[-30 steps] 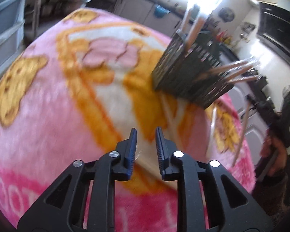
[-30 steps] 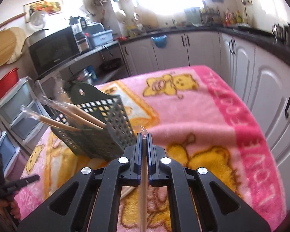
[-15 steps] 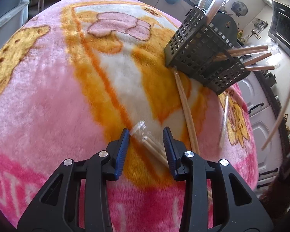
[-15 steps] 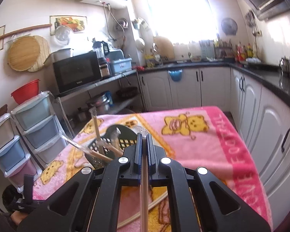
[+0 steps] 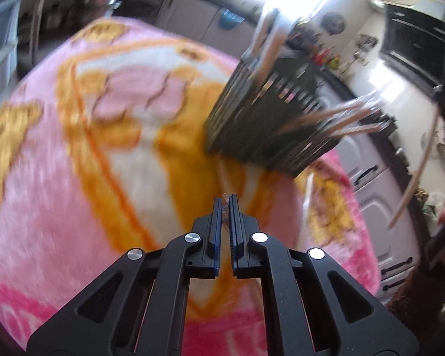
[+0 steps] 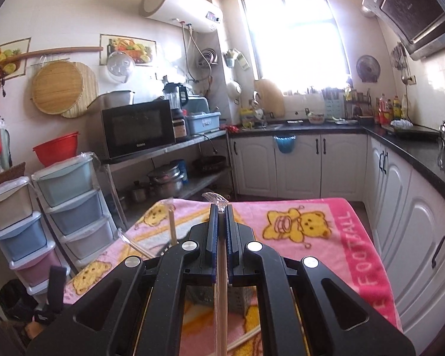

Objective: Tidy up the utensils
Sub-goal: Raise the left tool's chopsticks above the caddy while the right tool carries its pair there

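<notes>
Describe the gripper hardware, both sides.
Both alike: left gripper and right gripper have black plastic bodies with triangular cutouts, silver round bolts at the pivots, and flat fingers faced with blue ribbed pads. No cables or markings visible.

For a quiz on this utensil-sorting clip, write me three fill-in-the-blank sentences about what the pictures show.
1. The right gripper is shut on a plastic-wrapped pair of ____.
2. The dark perforated utensil basket stands on a ____ blanket printed with yellow bears.
3. On the shelf against the left wall sits a black ____, beside a blender.

Missing words: chopsticks; pink; microwave
</notes>
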`<action>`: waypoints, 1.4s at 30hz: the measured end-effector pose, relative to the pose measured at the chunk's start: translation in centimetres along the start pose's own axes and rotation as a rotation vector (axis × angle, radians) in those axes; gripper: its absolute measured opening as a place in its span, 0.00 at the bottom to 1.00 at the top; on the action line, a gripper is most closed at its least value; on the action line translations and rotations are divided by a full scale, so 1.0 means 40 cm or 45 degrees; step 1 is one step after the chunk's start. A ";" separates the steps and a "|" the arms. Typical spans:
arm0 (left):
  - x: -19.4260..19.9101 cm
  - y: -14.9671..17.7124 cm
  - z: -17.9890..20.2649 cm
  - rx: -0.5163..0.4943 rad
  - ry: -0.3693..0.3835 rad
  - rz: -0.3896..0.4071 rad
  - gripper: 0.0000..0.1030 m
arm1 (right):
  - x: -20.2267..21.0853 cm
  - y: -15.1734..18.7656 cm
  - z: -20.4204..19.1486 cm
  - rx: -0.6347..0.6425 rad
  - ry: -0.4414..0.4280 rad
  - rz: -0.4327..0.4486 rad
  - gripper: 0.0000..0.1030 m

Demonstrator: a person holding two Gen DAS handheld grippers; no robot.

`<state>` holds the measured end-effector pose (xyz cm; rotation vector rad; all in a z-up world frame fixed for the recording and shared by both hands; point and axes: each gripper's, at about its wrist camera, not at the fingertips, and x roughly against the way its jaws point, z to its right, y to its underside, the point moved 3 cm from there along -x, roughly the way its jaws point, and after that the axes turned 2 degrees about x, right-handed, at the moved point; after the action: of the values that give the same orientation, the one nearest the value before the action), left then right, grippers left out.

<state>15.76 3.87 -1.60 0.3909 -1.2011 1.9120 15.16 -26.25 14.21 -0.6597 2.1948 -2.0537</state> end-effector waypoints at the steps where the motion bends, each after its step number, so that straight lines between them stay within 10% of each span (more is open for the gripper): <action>1: 0.010 -0.015 0.018 -0.015 0.017 0.022 0.02 | 0.003 -0.008 -0.008 0.007 -0.007 0.009 0.05; 22: 0.214 -0.270 0.318 -0.367 0.222 0.404 0.02 | -0.010 -0.173 -0.097 0.143 -0.101 0.266 0.05; 42: 0.298 -0.444 0.401 -0.459 0.097 0.711 0.02 | -0.090 -0.266 -0.017 0.164 -0.024 0.392 0.05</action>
<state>19.71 -0.51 24.48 -0.2358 -1.6886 2.0734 21.00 -24.57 23.69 -0.3044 1.9854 -1.9961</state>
